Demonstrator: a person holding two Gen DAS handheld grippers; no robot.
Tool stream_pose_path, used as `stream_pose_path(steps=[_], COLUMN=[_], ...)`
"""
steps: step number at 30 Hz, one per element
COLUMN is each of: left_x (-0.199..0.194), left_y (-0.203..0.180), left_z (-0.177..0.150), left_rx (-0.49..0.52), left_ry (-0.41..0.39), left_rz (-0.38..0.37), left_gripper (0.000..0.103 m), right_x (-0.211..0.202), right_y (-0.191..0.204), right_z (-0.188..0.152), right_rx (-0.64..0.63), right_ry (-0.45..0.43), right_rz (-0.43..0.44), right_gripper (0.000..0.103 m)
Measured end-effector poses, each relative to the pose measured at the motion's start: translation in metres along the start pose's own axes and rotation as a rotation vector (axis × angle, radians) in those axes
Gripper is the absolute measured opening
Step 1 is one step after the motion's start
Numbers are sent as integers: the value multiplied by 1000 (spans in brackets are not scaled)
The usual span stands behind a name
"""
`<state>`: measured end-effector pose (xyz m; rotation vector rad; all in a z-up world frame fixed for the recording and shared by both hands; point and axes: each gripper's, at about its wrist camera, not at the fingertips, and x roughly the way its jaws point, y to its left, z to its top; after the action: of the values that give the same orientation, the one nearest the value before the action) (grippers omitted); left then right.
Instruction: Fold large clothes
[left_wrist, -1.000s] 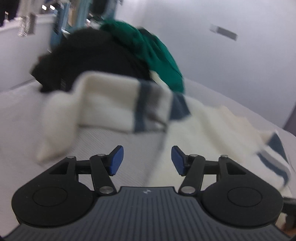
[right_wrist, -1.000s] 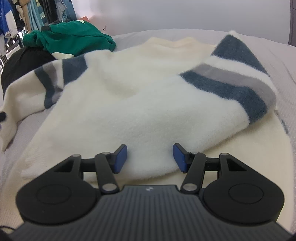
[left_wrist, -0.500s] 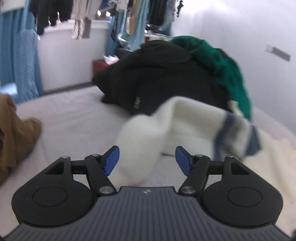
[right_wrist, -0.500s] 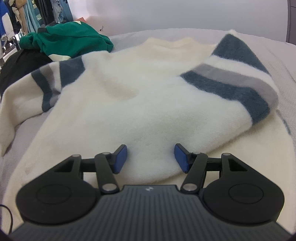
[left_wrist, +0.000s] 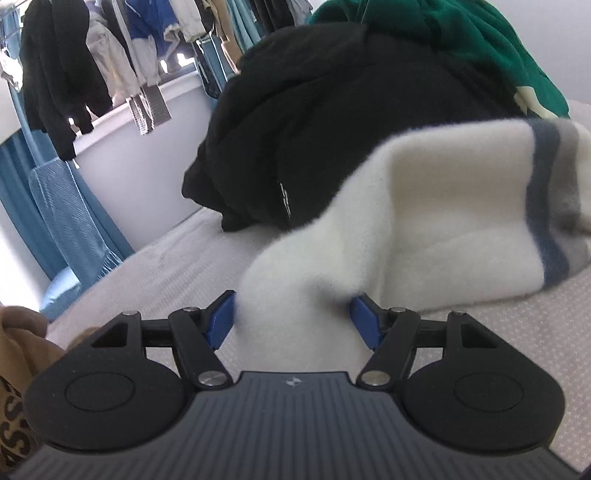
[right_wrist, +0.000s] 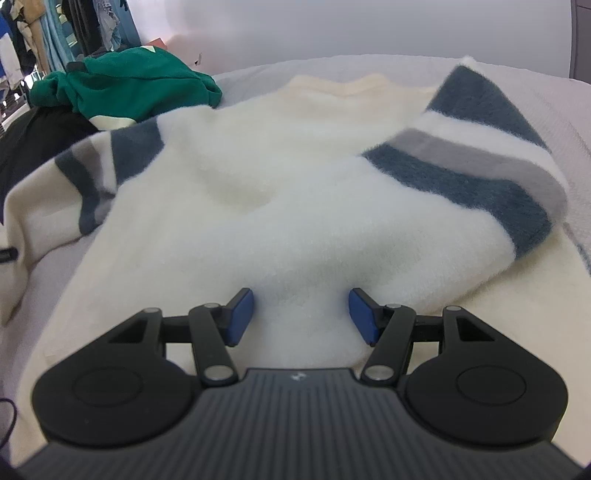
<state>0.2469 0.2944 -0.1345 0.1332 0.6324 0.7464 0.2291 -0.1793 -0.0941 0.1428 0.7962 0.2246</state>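
Note:
A fluffy cream sweater (right_wrist: 258, 192) with blue and grey sleeve stripes lies spread on the pale bed cover (right_wrist: 554, 96). One striped sleeve (right_wrist: 461, 162) is folded across its body. My right gripper (right_wrist: 301, 314) hovers low over the end of that sleeve, jaws open, fabric between the pads but not pinched. In the left wrist view the other sleeve (left_wrist: 424, 221) trails toward me, its cream end lying between the blue pads (left_wrist: 221, 321) of my left gripper (left_wrist: 291, 319). The jaws stand wide and open, the pads only brushing the fluff.
A black garment (left_wrist: 332, 129) and a green one (left_wrist: 480, 48) are heaped just behind the left sleeve; the green one (right_wrist: 129, 81) also shows at the right wrist view's back left. A brown garment (left_wrist: 18, 350) lies at near left. Hanging clothes (left_wrist: 92, 55) and a blue curtain (left_wrist: 66, 221) stand beyond the bed's edge.
My left gripper swung left and sank toward the sleeve's end, which now lies between its fingers, and its jaws widened a little. The right gripper stayed in place.

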Motion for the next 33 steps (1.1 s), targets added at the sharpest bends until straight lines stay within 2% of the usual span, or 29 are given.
stream_pose_path(steps=[1,2,3,4,5,7,12,19,24,28,31,33], left_x=[0,0,0,-4,-10,-21,-82,-179,-228,-249,-262,-265], left_y=[2,5,8,11,15,22,33,14,-39,-98,-147,-177], left_z=[2,4,5,6,7,12,24,56,59,40,15,-1], left_rx=[-9,-25,-38,-54,-78,-125,-219,-274,-247,-208,-153,-116], left_ry=[-1,-4,-10,-22,-33,-48,-135,-181,-122,-10,63,106], left_rz=[-13,-33,-46,-58,-81,-128,-275,-635,-855,-998,-1057,-1060], left_gripper=[64,49,42,29,21,18,16,16,16,16,16,16], right_x=[0,-1,-1,-2,-2,-4,-7,-32,-57,-74,-82,-85], right_y=[0,-1,-2,-3,-5,-6,-5,-13,-34,-54,-72,-85], right_z=[1,2,3,4,5,6,9,16,22,25,28,30], right_rx=[4,9,18,26,35,50,43,77,144,198,241,277], right_ry=[1,2,4,7,9,10,14,-58,-126,-171,-200,-212], right_rz=[2,5,10,15,19,27,32,43,62,77,77,76], right_gripper=[61,61,61,61,61,61,61,61,61,61,61,61])
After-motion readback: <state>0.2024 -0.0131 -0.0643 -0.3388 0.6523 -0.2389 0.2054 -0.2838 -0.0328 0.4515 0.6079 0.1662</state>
